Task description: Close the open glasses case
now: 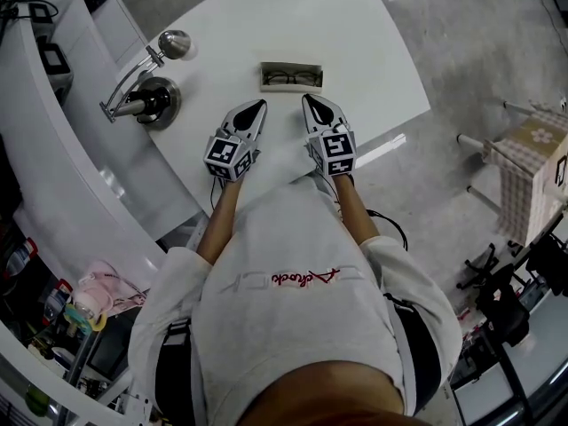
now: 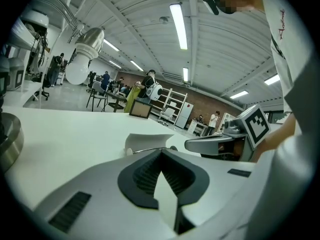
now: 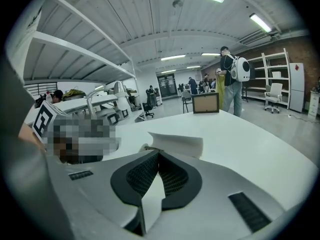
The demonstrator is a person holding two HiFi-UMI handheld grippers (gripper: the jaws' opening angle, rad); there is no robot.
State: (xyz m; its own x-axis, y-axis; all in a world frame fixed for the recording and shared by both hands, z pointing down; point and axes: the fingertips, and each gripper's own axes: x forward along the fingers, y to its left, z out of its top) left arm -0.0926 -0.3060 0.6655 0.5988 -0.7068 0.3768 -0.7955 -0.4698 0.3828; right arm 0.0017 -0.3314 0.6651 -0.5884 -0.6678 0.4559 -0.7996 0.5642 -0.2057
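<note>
The open glasses case (image 1: 291, 76) is a pale box lying on the white table (image 1: 373, 51), with dark-framed glasses showing inside it. Both grippers sit just short of it, side by side. My left gripper (image 1: 256, 107) points at the case's left end and my right gripper (image 1: 313, 102) at its right end. Each has its jaws shut with nothing between them. In the left gripper view the case (image 2: 146, 141) shows just past the closed tips (image 2: 161, 151), with the right gripper (image 2: 220, 144) beside it. From the right gripper view the raised lid (image 3: 177, 143) stands beyond the tips (image 3: 158, 153).
A metal desk lamp (image 1: 146, 91) with a round head stands on the table left of the case. The table's near edge (image 1: 266, 180) runs under my wrists. A checked-cloth stool (image 1: 531, 162) stands on the floor at right. A picture frame (image 3: 205, 104) sits at the table's far side.
</note>
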